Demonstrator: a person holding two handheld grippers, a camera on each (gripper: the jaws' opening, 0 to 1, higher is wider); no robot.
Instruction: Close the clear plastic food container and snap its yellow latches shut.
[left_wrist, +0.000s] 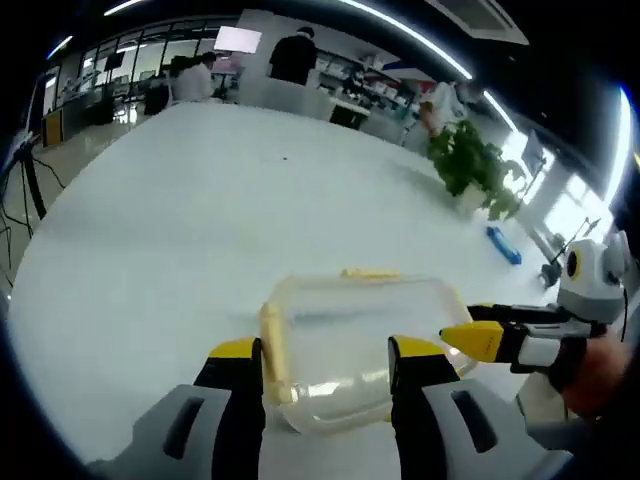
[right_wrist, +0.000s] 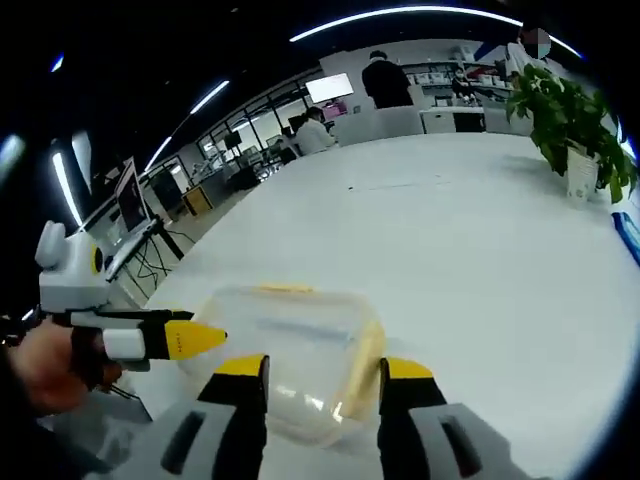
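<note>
A clear plastic container (left_wrist: 350, 335) with its lid on lies on the white table (left_wrist: 200, 220). One yellow latch (left_wrist: 270, 350) runs along its left side and another (left_wrist: 370, 272) along its far edge. My left gripper (left_wrist: 328, 352) is open, with the container's near end between its yellow-tipped jaws. The right gripper (left_wrist: 478, 340) reaches in from the right, its tip at the container's right edge. In the right gripper view the container (right_wrist: 285, 335) shows a yellow latch (right_wrist: 365, 360) on its right. My right gripper (right_wrist: 322, 368) is open around its near end. The left gripper (right_wrist: 190, 338), held by a hand (right_wrist: 40, 370), points in from the left.
A potted plant (left_wrist: 470, 170) (right_wrist: 570, 120) and a blue object (left_wrist: 503, 245) stand toward the table's far side. People sit and stand at desks beyond the table. The table's edge (right_wrist: 170, 270) drops off to cables and a monitor (right_wrist: 130, 205).
</note>
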